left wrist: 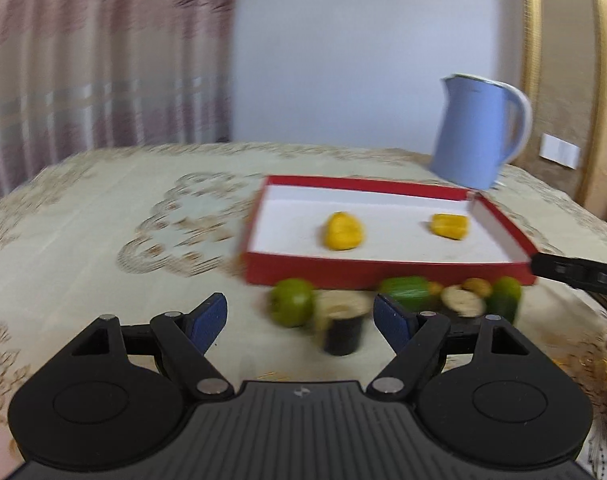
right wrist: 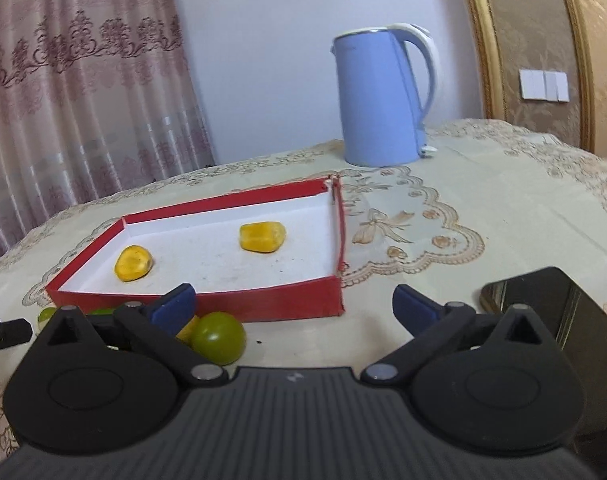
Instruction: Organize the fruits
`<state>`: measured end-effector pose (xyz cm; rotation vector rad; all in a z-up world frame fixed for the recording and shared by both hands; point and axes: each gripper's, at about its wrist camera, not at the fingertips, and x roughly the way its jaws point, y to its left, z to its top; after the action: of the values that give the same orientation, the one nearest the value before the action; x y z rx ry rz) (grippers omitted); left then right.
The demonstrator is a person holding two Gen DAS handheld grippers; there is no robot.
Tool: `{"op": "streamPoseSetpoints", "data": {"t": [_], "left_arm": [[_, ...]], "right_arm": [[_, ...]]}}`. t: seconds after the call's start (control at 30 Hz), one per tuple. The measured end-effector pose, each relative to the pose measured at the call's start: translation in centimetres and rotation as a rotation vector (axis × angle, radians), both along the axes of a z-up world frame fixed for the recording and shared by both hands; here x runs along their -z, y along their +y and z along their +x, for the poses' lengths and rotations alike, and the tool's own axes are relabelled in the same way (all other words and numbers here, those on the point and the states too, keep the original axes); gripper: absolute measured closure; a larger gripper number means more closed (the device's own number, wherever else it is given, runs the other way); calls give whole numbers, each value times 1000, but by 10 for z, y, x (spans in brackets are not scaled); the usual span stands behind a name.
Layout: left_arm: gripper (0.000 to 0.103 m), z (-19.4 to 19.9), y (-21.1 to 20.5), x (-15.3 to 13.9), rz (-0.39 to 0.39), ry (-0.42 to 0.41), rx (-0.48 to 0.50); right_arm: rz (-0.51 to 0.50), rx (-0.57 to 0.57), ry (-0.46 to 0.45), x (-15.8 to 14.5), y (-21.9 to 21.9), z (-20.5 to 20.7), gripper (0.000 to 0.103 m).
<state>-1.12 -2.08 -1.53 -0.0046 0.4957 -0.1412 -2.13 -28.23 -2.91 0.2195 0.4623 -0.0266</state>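
A red box with a white floor (left wrist: 383, 269) (right wrist: 263, 300) lies on the tablecloth and holds two yellow fruits (left wrist: 343, 231) (left wrist: 449, 226), also (right wrist: 133, 263) (right wrist: 262, 236). Along its near wall lie loose pieces: a round green fruit (left wrist: 291, 306), a dark-skinned cut piece (left wrist: 341, 326), further green fruits (left wrist: 409, 290) (left wrist: 505, 300) and a pale cut piece (left wrist: 463, 302). My left gripper (left wrist: 301, 316) is open just short of the green fruit and the dark piece, touching nothing. My right gripper (right wrist: 295, 302) is open and empty by the box's right corner, a green fruit (right wrist: 217, 338) near its left finger.
A blue kettle (right wrist: 379, 100) (left wrist: 475, 132) stands behind the box. A dark glossy flat object (right wrist: 543, 308) lies to the right of my right gripper. The other gripper's finger shows at the edge of each view (left wrist: 575, 272) (right wrist: 3, 334). Curtain and wall stand behind the table.
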Motion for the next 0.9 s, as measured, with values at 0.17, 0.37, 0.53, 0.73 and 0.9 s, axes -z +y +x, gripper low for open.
{"op": "streamPoseSetpoints", "data": {"t": [0.17, 0.37, 0.53, 0.73, 0.9], "left_arm": [[25, 13, -26, 10, 47, 39, 16], [50, 26, -33, 25, 65, 112, -16], [65, 34, -32, 27, 35, 127, -26], [70, 37, -32, 28, 19, 120, -33], [70, 29, -28, 28, 37, 106, -26]], "right_arm": [[-40, 29, 12, 1, 5, 0, 0], [-32, -56, 17, 1, 9, 2, 0], [27, -40, -6, 1, 0, -2, 0], [155, 23, 85, 13, -23, 10, 0], [202, 6, 68, 17, -28, 8, 0]]}}
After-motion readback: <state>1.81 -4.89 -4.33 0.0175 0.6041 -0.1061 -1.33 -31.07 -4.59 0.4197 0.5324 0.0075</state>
